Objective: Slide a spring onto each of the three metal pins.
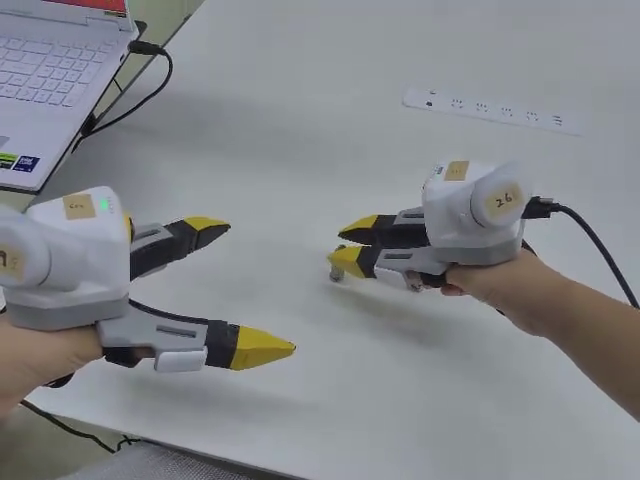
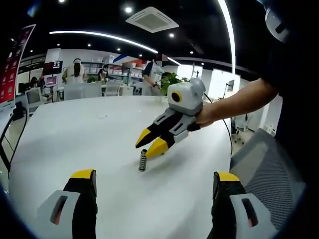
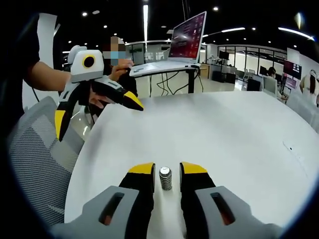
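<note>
Listing by view, the item of interest being the spring's bearing from my tongs.

Head view: My right gripper (image 1: pixel 348 247) sits low over the white table (image 1: pixel 300 120), jaws drawn close together but parted. The spring (image 1: pixel 337 274) shows as a small object just at the lower tip, too small to read further. My left gripper (image 1: pixel 235 290) is well apart from it, jaws spread wide, holding nothing.

Left gripper view: The spring (image 2: pixel 143 160) stands upright on the table, straight ahead of my left jaws and centred between them, but well beyond their tips. The right gripper (image 2: pixel 149 143) comes in with its tips just beside the spring's top.

Right gripper view: The spring (image 3: pixel 165 178) stands between my right tips, its long axis upright and crosswise to the jaws' reach. A sliver of table shows on either side of it, so I judge it bracketed, not pinched. Whether a pin runs inside the coil, I cannot tell.

Judgement: The right gripper is much the nearer. The coming move turns on closing squarely across that upright axis without tipping the spring.
</note>
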Action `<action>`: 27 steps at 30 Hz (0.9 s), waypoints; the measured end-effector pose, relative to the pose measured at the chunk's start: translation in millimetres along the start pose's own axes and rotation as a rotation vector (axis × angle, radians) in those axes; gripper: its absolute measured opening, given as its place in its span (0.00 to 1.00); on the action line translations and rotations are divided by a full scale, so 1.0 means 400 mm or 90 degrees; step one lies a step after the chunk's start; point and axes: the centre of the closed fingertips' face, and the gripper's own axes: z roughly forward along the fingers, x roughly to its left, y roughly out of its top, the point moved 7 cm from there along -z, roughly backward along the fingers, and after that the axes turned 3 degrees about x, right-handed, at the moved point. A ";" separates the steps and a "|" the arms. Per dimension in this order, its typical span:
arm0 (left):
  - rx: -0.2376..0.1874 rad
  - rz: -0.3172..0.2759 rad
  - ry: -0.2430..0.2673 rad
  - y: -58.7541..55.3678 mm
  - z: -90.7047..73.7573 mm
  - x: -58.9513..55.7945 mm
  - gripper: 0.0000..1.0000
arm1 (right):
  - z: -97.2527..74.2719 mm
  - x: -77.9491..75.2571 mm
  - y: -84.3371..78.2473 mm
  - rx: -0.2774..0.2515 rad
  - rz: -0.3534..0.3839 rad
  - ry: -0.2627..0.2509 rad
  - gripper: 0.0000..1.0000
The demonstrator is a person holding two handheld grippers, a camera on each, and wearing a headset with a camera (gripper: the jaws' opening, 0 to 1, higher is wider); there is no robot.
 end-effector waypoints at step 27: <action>-0.010 0.032 -0.013 0.071 0.069 -0.032 0.95 | -0.217 0.028 -0.008 -0.111 0.045 -0.059 0.30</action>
